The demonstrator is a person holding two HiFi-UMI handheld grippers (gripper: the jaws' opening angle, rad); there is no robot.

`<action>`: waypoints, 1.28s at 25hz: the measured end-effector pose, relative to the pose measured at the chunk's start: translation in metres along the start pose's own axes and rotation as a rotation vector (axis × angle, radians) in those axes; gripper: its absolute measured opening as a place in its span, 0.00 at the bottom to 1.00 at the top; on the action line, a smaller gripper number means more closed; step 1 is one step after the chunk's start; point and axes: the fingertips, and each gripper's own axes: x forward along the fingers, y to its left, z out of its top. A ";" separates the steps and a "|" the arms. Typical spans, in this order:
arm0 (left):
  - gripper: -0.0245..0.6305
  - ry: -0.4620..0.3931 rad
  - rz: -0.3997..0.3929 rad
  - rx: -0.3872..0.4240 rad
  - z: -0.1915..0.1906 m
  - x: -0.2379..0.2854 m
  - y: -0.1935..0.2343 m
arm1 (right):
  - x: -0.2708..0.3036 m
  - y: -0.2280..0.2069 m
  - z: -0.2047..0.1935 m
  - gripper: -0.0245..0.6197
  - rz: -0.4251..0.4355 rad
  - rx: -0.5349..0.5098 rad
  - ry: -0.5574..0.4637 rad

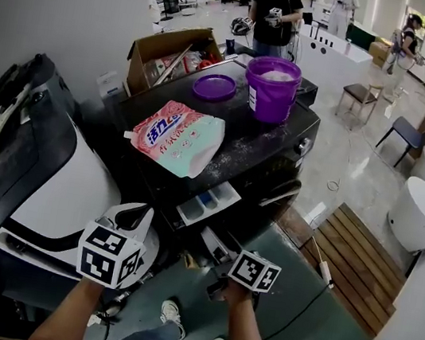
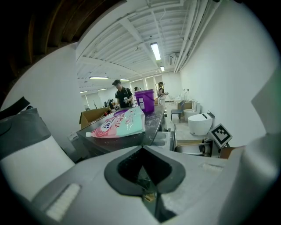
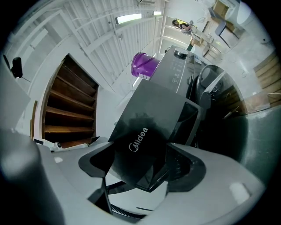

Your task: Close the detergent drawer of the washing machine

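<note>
left claw (image 1: 131,223): pads pressed together, empty, off to the drawer's left.
drawer: grey-and-black plastic detergent drawer (image 1: 205,203), pulled out of the black washing machine (image 1: 267,157); long axis runs from the machine front toward the person.
right claw (image 3: 142,160): spread wide, the drawer's dark front panel between the jaws, no clear pinch. It's the nearer one, at the drawer's outer end; likely a push straight in along that axis.
</note>
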 end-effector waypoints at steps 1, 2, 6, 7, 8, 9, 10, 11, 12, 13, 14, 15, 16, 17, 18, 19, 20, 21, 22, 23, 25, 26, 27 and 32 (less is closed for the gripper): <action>0.04 0.001 -0.001 -0.001 -0.001 0.001 0.001 | 0.002 0.000 0.000 0.61 -0.002 0.003 -0.002; 0.04 0.001 -0.002 -0.001 -0.002 0.001 0.002 | 0.004 0.000 0.000 0.61 -0.003 0.006 -0.004; 0.04 0.001 -0.009 -0.004 -0.004 0.005 0.006 | 0.013 0.001 0.001 0.61 -0.001 0.010 -0.010; 0.04 0.000 -0.011 -0.004 -0.004 0.005 0.008 | 0.016 0.001 0.001 0.61 -0.001 0.010 -0.009; 0.04 0.000 -0.011 -0.004 -0.004 0.006 0.009 | 0.018 0.001 0.001 0.61 0.000 0.010 -0.008; 0.04 -0.001 -0.012 -0.003 -0.004 0.007 0.009 | 0.019 0.000 0.002 0.61 0.000 0.010 -0.008; 0.04 -0.002 -0.013 -0.003 -0.004 0.008 0.010 | 0.021 0.000 0.002 0.61 0.000 0.011 -0.009; 0.04 -0.002 -0.014 -0.002 -0.004 0.008 0.011 | 0.022 0.000 0.002 0.61 0.000 0.010 -0.010; 0.04 -0.002 -0.015 -0.002 -0.004 0.009 0.013 | 0.025 0.000 0.002 0.61 -0.001 0.010 -0.010; 0.04 -0.002 -0.016 -0.002 -0.004 0.010 0.014 | 0.027 0.000 0.002 0.61 -0.001 0.011 -0.010; 0.04 -0.002 -0.017 -0.002 -0.005 0.010 0.014 | 0.028 0.000 0.002 0.61 -0.001 0.012 -0.010; 0.04 -0.002 -0.018 -0.002 -0.005 0.011 0.015 | 0.030 0.000 0.003 0.61 -0.002 0.012 -0.010; 0.04 -0.001 -0.019 -0.003 -0.005 0.011 0.016 | 0.032 0.000 0.003 0.61 -0.002 0.013 -0.009; 0.04 -0.001 -0.019 -0.004 -0.006 0.012 0.017 | 0.033 0.001 0.003 0.62 -0.002 0.012 -0.007; 0.04 0.000 -0.019 -0.005 -0.006 0.012 0.018 | 0.035 0.001 0.003 0.62 -0.003 0.011 -0.006; 0.04 -0.001 -0.020 -0.006 -0.006 0.013 0.019 | 0.037 0.001 0.003 0.62 -0.004 0.010 -0.004; 0.04 -0.002 -0.021 -0.007 -0.006 0.013 0.020 | 0.038 0.001 0.003 0.62 -0.007 0.008 -0.002; 0.04 -0.002 -0.021 -0.008 -0.005 0.014 0.020 | 0.040 0.000 0.004 0.62 -0.010 0.006 -0.001; 0.04 -0.003 -0.022 -0.009 -0.005 0.015 0.021 | 0.041 0.000 0.004 0.62 -0.015 0.003 0.001; 0.04 -0.004 -0.022 -0.010 -0.005 0.015 0.022 | 0.043 0.000 0.004 0.61 -0.021 0.000 0.002; 0.04 -0.007 -0.020 -0.011 -0.005 0.015 0.024 | 0.047 0.000 0.005 0.61 -0.031 -0.009 0.006; 0.04 -0.008 -0.019 -0.011 -0.004 0.015 0.026 | 0.049 0.001 0.005 0.61 -0.034 -0.014 0.008; 0.04 -0.010 -0.017 -0.010 -0.004 0.015 0.027 | 0.051 0.002 0.006 0.60 -0.037 -0.018 0.009; 0.04 -0.007 -0.009 -0.018 -0.005 0.013 0.031 | 0.057 0.004 0.009 0.58 -0.043 -0.029 0.018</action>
